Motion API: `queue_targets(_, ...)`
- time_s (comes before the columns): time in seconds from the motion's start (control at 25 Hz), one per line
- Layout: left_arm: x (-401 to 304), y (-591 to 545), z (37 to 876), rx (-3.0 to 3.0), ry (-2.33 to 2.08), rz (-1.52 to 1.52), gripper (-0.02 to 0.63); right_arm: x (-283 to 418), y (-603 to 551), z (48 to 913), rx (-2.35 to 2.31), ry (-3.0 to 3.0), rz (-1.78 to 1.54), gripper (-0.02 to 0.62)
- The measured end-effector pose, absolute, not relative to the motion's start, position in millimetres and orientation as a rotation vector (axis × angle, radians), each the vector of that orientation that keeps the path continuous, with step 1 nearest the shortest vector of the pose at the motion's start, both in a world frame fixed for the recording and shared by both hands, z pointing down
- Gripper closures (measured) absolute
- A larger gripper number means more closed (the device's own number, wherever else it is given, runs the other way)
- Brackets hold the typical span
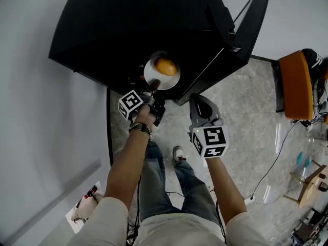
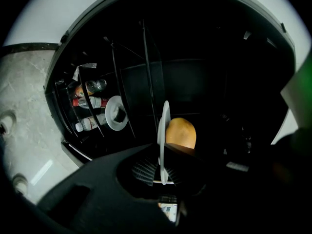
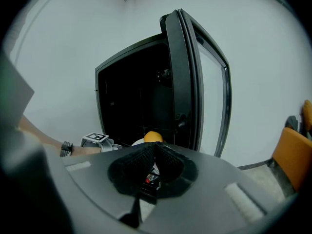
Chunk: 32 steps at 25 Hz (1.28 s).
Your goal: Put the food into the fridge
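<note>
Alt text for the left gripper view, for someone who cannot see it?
The left gripper is shut on the rim of a white plate, seen edge-on, carrying a round orange food. Behind it is the dark open fridge, with bottles and another white dish at left.

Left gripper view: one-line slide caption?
Left gripper clamps a white plate, edge-on, carrying an orange, at the open fridge.

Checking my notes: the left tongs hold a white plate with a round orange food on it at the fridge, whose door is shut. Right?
No: the fridge door is open, as the right gripper view shows. The left tongs do hold the white plate with the orange food at the fridge.
</note>
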<state>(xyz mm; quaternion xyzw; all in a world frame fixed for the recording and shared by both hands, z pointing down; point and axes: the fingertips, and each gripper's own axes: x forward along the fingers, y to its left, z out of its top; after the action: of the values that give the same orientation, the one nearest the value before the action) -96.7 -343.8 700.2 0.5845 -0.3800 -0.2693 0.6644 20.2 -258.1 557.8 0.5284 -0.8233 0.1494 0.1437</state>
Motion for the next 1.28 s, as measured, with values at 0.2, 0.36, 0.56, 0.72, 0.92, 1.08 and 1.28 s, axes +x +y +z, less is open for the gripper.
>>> queue_targets(0.2,-92.7,-344.9,704.3,1.302,-0.866,-0.604,0.589,24.8,-257.7,561.3,1.526,-2.370,0.449,0.589)
queue_targets(0.36,-90.3,-347.7,704.5,1.295,-0.871,-0.612,0.589,27.9,-258.2,560.7,1.529,-2.372,0.450,0.589)
queue_targets(0.56,-89.9,-353.9,704.5,1.293,-0.891,-0.634,0.589,31.8,-260.3,560.0,1.537,-2.372,0.457,0.589)
queue_targets(0.72,-89.2,-360.1,701.4,1.308,-0.890,-0.658,0.581,32.9,-259.3,559.7,1.541,-2.382,0.489,0.589)
queue_targets(0.92,-91.3,-365.5,700.0,1.321,-0.893,-0.682,0.575,34.2,-257.6,560.9,1.560,-2.385,0.542,0.589)
queue_targets(1.08,-90.5,-366.3,701.8,1.337,-0.888,-0.683,0.555,36.9,-258.5,563.4,1.561,-2.376,0.545,0.589)
queue_targets(1.28,-89.2,-362.0,700.2,1.368,-0.885,-0.650,0.486,39.2,-260.0,565.2,1.568,-2.367,0.545,0.589)
